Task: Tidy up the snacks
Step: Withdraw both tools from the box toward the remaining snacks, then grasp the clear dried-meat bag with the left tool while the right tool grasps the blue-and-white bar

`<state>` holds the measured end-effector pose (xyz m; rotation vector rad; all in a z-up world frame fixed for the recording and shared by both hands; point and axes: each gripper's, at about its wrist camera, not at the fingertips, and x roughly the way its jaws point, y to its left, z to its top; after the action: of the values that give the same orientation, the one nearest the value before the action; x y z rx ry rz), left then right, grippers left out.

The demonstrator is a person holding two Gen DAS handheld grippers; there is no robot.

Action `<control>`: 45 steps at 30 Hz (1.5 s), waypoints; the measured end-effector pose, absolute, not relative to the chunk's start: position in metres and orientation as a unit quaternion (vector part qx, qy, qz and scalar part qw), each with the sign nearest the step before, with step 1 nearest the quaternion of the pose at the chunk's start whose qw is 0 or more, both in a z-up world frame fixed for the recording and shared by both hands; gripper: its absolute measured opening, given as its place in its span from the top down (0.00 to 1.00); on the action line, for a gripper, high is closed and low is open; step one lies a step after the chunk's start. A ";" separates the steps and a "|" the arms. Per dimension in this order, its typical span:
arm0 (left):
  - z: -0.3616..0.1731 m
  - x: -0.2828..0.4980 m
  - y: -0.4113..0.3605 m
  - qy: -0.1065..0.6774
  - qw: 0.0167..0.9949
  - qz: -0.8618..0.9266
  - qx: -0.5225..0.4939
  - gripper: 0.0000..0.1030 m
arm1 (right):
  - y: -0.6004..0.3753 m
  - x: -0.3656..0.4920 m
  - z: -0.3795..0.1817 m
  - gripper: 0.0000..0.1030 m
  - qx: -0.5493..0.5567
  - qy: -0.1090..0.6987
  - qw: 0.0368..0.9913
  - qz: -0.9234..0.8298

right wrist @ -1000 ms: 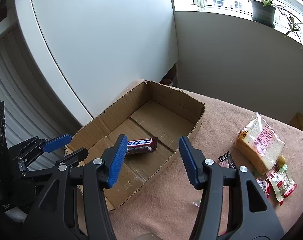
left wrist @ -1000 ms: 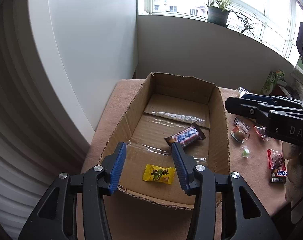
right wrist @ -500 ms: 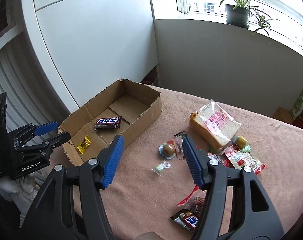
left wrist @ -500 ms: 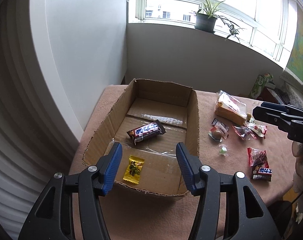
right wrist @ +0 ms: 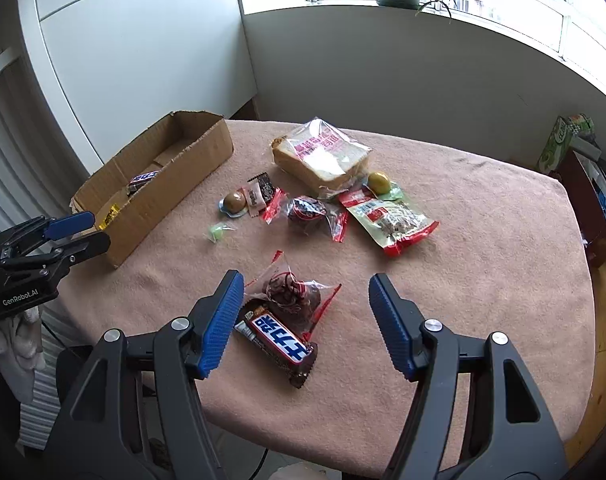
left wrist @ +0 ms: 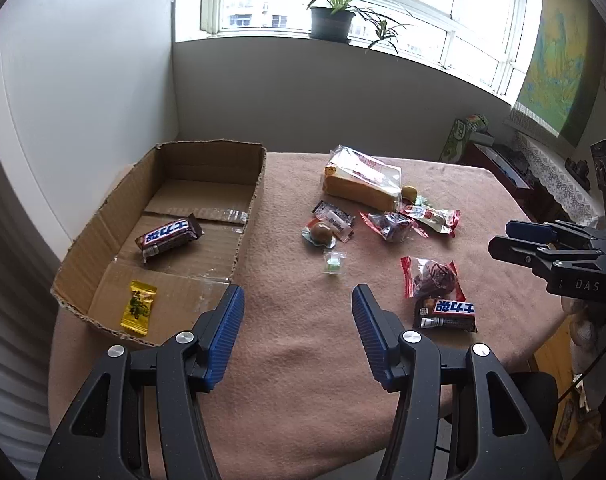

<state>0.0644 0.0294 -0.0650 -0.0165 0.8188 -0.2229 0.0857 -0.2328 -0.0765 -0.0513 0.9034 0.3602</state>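
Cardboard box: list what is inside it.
The box holds a chocolate bar and a yellow candy on its taped floor. In the right wrist view its near wall hides most of the inside.

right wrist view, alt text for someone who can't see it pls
The open right tool hovers over a chocolate bar on a pink-covered table, other snacks scattered beyond. A cardboard box sits at left.

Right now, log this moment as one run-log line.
left gripper: open, empty | right gripper: open over chocolate bar | cardboard box: two snacks inside
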 end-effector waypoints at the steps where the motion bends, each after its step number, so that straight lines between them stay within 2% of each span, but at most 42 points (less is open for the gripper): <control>1: -0.067 0.065 0.023 0.399 0.910 -0.114 -0.005 0.46 | -0.238 0.083 -0.081 0.34 -0.020 0.438 0.882 0.172; 3: -0.070 0.065 0.009 0.402 0.906 -0.129 0.002 0.45 | -0.247 0.077 -0.090 0.34 -0.011 0.445 0.878 0.173; 6: -0.074 0.066 -0.011 0.404 0.902 -0.149 0.009 0.35 | -0.253 0.067 -0.101 0.34 -0.010 0.449 0.875 0.182; 10: -0.081 0.076 -0.038 0.418 0.891 -0.179 0.017 0.34 | -0.253 0.060 -0.113 0.34 -0.013 0.451 0.870 0.198; 13: -0.088 0.086 -0.057 0.430 0.880 -0.199 0.022 0.28 | -0.248 0.058 -0.119 0.34 -0.021 0.449 0.868 0.212; 23: -0.116 0.120 -0.092 0.478 0.850 -0.223 0.019 0.28 | -0.240 0.062 -0.138 0.34 -0.024 0.447 0.863 0.233; 35: -0.130 0.140 -0.102 0.497 0.834 -0.239 0.019 0.26 | -0.231 0.073 -0.150 0.34 -0.031 0.448 0.862 0.236; 40: -0.133 0.141 -0.103 0.499 0.830 -0.248 0.011 0.29 | -0.222 0.076 -0.156 0.34 -0.039 0.449 0.860 0.240; 42: -0.133 0.142 -0.102 0.498 0.828 -0.256 0.003 0.39 | -0.221 0.078 -0.157 0.35 -0.039 0.449 0.860 0.240; 45: -0.134 0.142 -0.101 0.499 0.827 -0.259 -0.004 0.47 | -0.221 0.078 -0.157 0.37 -0.035 0.447 0.860 0.243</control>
<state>0.1424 -0.1014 -0.1339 -0.0075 1.0597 -0.5509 0.0781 -0.2208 -0.1568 -0.0733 0.9391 0.5101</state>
